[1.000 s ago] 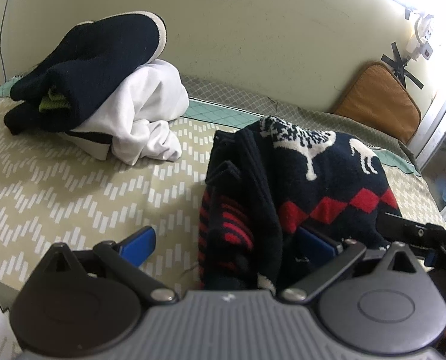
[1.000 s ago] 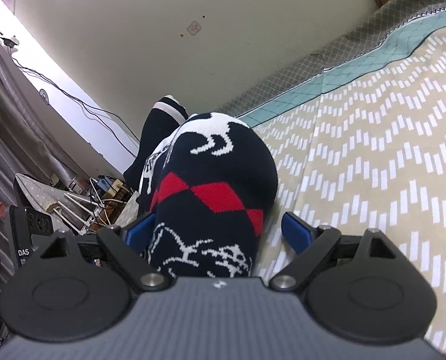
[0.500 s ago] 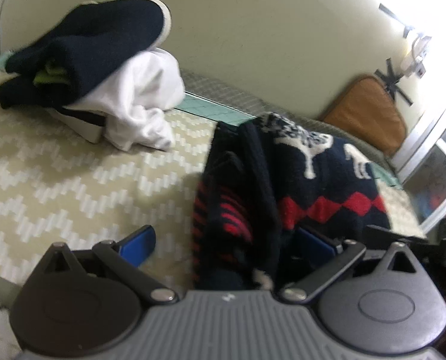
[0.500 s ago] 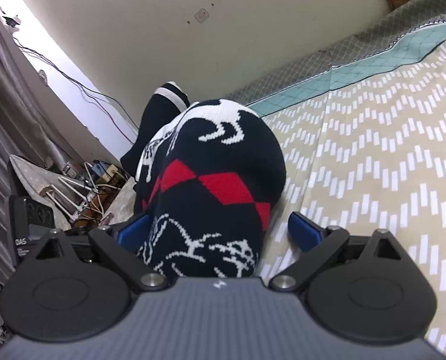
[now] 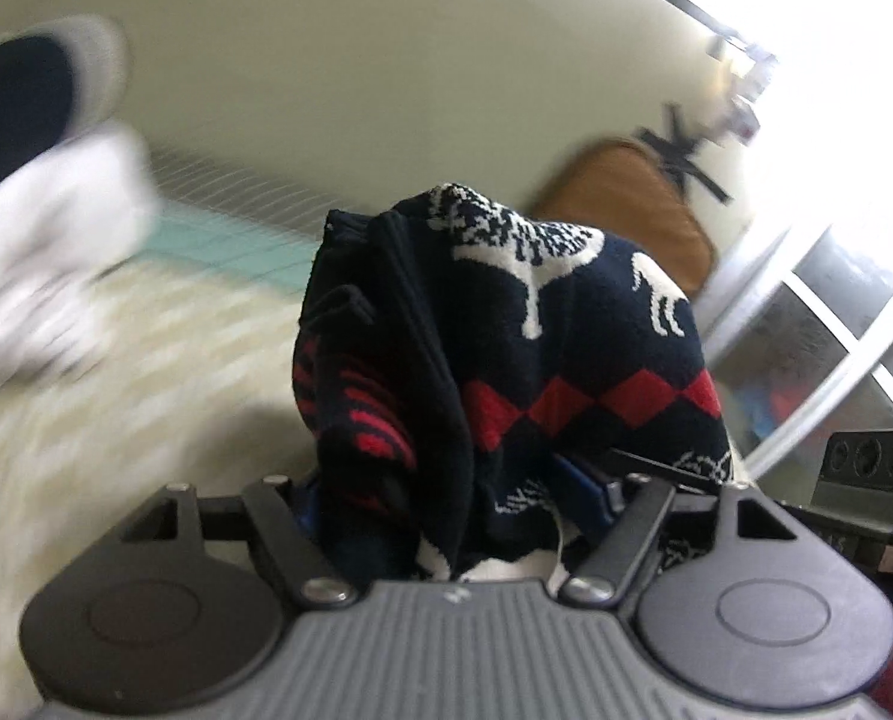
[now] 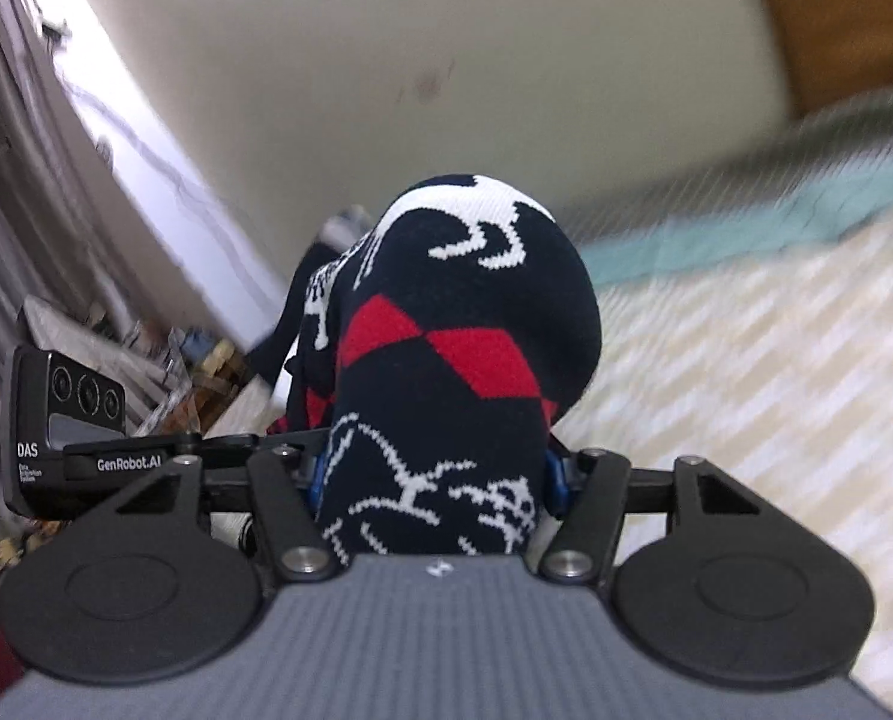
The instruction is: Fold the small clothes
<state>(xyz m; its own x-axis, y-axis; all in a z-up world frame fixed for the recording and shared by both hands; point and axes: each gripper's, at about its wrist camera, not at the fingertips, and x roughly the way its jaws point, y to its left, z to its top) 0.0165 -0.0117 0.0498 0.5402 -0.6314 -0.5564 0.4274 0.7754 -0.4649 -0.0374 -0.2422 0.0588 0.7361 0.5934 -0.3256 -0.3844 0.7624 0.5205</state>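
Both the left gripper (image 5: 455,501) and the right gripper (image 6: 437,474) have their jaws pinching the dark sweater (image 5: 566,348), held up above the bed (image 6: 746,372). Keep both grips tight and level so it hangs straight, then lay it flat.

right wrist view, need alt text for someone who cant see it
The right gripper is shut on a navy sweater with red diamonds and white figures, bunched up in front of the lens. Behind it, blurred, are a patterned bedspread and a pale wall.

Both hand-held grippers (image 5: 452,498) (image 6: 437,474) now clamped on sweater (image 5: 566,330).
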